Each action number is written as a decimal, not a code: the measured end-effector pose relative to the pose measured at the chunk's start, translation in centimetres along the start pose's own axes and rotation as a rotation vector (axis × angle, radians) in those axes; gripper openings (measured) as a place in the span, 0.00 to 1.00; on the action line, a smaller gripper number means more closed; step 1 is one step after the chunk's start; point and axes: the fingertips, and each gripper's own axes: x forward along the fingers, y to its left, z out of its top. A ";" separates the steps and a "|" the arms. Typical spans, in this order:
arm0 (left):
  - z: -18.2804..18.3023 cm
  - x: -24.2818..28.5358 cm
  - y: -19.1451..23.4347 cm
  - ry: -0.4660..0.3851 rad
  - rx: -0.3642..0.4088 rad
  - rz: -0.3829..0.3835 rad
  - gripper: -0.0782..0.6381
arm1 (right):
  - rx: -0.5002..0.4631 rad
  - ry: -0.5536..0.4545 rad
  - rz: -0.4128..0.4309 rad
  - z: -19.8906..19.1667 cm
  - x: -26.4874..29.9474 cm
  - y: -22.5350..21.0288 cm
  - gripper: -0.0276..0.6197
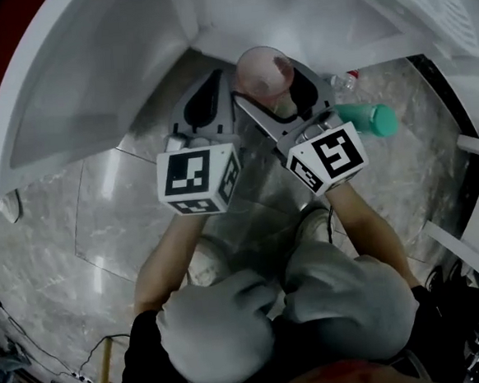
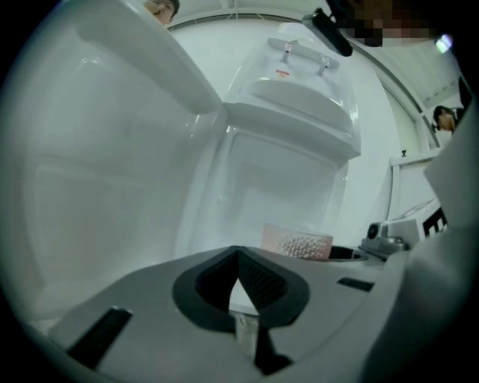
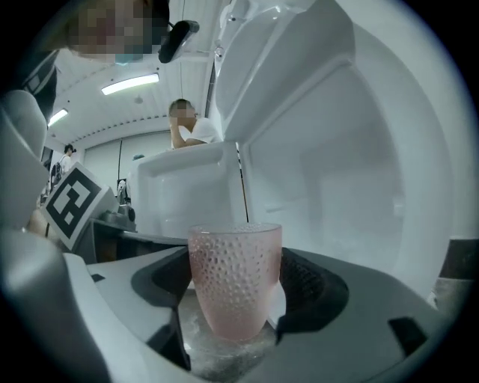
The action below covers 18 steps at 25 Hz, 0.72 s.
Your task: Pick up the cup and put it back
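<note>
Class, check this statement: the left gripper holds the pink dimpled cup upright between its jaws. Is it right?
No. The right gripper holds the pink dimpled cup upright between its jaws, as the right gripper view shows; the left gripper is shut on nothing.

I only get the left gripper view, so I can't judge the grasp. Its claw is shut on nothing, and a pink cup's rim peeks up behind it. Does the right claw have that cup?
Observer: Yes. The right gripper view shows the cup upright in the right claw, with a pad against each side.
Operator: Anything nearby to avoid?
Observer: In the head view, a green bottle lies on the tiled floor just right of that claw.
</note>
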 end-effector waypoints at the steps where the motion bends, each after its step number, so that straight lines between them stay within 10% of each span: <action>1: -0.3 -0.1 0.1 0.008 -0.009 0.001 0.13 | 0.015 0.005 -0.012 -0.6 0.3 -0.1 0.61; 18: 0.7 -4.8 -5.8 0.016 -0.055 -0.187 0.13 | -0.130 0.034 -0.268 0.0 6.4 -7.9 0.61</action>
